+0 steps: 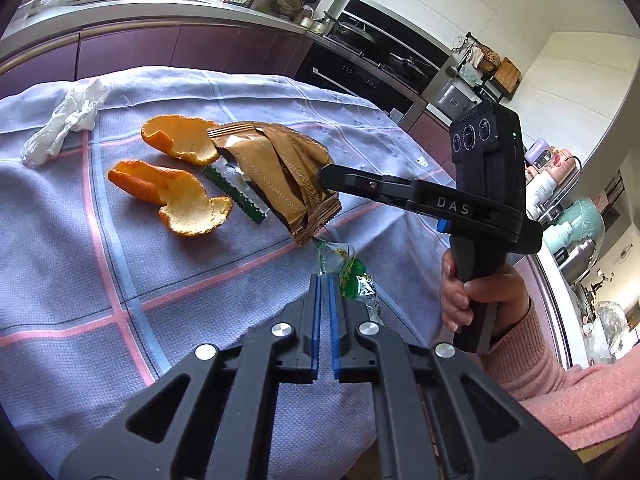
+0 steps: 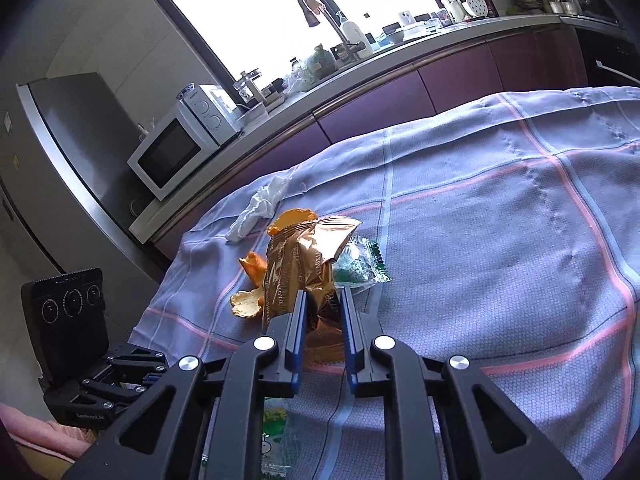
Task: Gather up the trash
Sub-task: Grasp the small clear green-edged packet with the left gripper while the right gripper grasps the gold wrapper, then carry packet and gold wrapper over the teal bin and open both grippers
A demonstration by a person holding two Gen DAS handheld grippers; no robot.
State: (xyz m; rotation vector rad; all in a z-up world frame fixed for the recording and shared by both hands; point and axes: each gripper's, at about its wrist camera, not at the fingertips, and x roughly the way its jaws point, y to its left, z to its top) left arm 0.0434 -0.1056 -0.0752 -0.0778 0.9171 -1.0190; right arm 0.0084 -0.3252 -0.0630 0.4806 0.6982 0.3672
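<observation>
Barely begun: right gripper clamped on gold wrapper, raised above tablecloth; left gripper pinched shut on green wrapper; orange peels, tissue, other green wrapper left lying.

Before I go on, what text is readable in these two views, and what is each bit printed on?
"DAS": white letters on the arm of the right tongs.
Brown snack wrapper: repeated gold lettering along its edges, too distorted to read.
Green wrapper: print too small to read.
Left tongs' body: a small white label, blurred.
Microwave: its brand mark is too small.
</observation>
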